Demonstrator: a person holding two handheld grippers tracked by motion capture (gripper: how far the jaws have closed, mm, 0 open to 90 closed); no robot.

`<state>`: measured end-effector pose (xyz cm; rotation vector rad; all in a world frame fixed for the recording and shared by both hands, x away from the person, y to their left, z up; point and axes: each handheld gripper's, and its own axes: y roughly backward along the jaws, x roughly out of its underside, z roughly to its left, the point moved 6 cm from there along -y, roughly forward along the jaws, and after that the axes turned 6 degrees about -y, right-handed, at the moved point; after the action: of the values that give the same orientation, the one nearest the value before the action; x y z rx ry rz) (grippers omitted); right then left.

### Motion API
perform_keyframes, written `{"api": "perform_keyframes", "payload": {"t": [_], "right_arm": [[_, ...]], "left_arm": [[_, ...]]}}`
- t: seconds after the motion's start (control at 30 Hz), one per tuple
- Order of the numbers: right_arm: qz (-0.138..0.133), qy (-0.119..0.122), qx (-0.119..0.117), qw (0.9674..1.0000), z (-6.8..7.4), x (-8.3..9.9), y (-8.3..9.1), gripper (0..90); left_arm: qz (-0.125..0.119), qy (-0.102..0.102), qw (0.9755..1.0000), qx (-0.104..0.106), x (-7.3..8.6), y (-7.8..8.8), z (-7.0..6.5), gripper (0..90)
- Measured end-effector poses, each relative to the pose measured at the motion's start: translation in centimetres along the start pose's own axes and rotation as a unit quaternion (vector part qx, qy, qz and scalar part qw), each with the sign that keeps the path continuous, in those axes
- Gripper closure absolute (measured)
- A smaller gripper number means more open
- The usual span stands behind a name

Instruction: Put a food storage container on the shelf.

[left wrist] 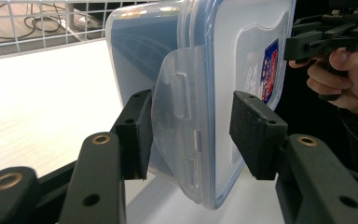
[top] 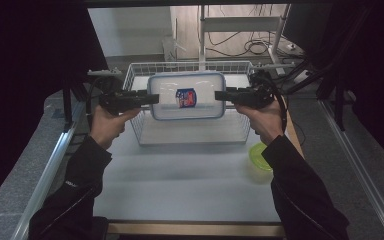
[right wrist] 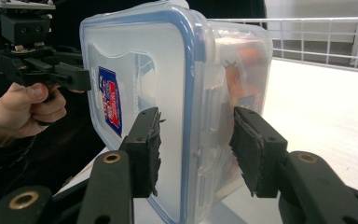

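- High view: at frame centre, your left gripper (top: pixel 152 98) and right gripper (top: pixel 219 95) hold the clear container (top: pixel 186 96) by its 2 short ends above the wire basket (top: pixel 135 70) on the worktop (top: pixel 180 175).
- Left gripper view: your fingers (left wrist: pixel 137 135) clamp the container's latch side, centre frame.
- Right gripper view: your fingers (right wrist: pixel 144 149) clamp its other end, centre frame.

You are facing a pale white worktop (top: pixel 180 185) with a wooden near edge, under dim, cool light. Grey carpeted floor (top: pixel 325 145) runs along both sides, with a metal rail (top: pixel 45 175) on the left and another on the right. At the far end, a white metal stand (top: pixel 240 22) rises before a light wall, with black cables (top: pixel 255 47) coiled on the floor beneath it. Dark curtains (top: pixel 30 60) hang left and right.
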<state>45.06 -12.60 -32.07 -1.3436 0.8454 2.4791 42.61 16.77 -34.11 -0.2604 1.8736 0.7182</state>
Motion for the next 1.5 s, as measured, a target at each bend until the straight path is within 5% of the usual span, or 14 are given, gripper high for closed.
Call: {"api": "perform_keyframes", "payload": {"t": [0.83, 0.97, 1.13, 1.27, 1.5], "right_arm": [[-0.013, -0.060, -0.006, 0.9981, -4.3, -2.5, -1.9, 52.2], [-0.011, -0.055, -0.005, 0.9984, -4.3, -2.6, -1.8, 51.7], [-0.012, -0.046, 0.007, 0.9988, -4.2, -2.6, -2.0, 50.0], [-0.008, -0.041, 0.008, 0.9991, -4.0, -2.4, -2.3, 49.2], [-0.009, -0.034, 0.012, 0.9993, -3.9, -2.3, -2.5, 48.6]], "left_arm": [[-0.002, 0.028, 0.9996, -0.006, -2.3, -2.7, 3.1, 49.8], [-0.010, 0.002, 0.9997, -0.021, -2.0, -3.0, 3.0, 46.7], [-0.015, -0.008, 0.9994, -0.031, -1.7, -3.0, 2.7, 44.7], [-0.004, -0.030, 0.9976, -0.063, -1.7, -3.5, 2.5, 36.7], [-0.001, -0.038, 0.9966, -0.073, -1.7, -3.6, 2.5, 33.6]]}}
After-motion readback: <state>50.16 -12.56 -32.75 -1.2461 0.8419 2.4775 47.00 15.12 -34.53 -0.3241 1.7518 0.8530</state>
